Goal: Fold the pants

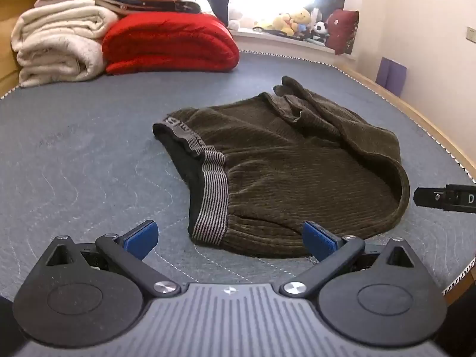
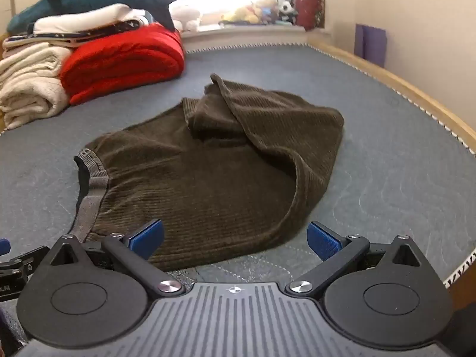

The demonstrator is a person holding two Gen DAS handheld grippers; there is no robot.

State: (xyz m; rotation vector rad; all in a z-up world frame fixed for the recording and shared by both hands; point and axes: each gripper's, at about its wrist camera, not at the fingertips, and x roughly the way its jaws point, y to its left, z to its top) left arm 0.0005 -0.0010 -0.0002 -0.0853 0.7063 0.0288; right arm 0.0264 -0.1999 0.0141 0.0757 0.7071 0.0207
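Observation:
Dark olive corduroy pants (image 1: 291,172) lie folded over on the grey mattress (image 1: 74,154), with a grey striped waistband (image 1: 211,196) at their left end. They also show in the right wrist view (image 2: 214,172). My left gripper (image 1: 230,236) is open and empty, just in front of the waistband corner at the near edge. My right gripper (image 2: 235,239) is open and empty, at the near edge of the pants further right. Part of the right gripper shows at the right edge of the left wrist view (image 1: 446,199).
A red folded blanket (image 1: 169,43) and cream folded blankets (image 1: 59,41) are stacked at the back left. A plush shark (image 2: 89,0) lies on top. Soft toys (image 1: 291,22) sit on the windowsill. The wooden bed frame (image 2: 401,83) runs along the right.

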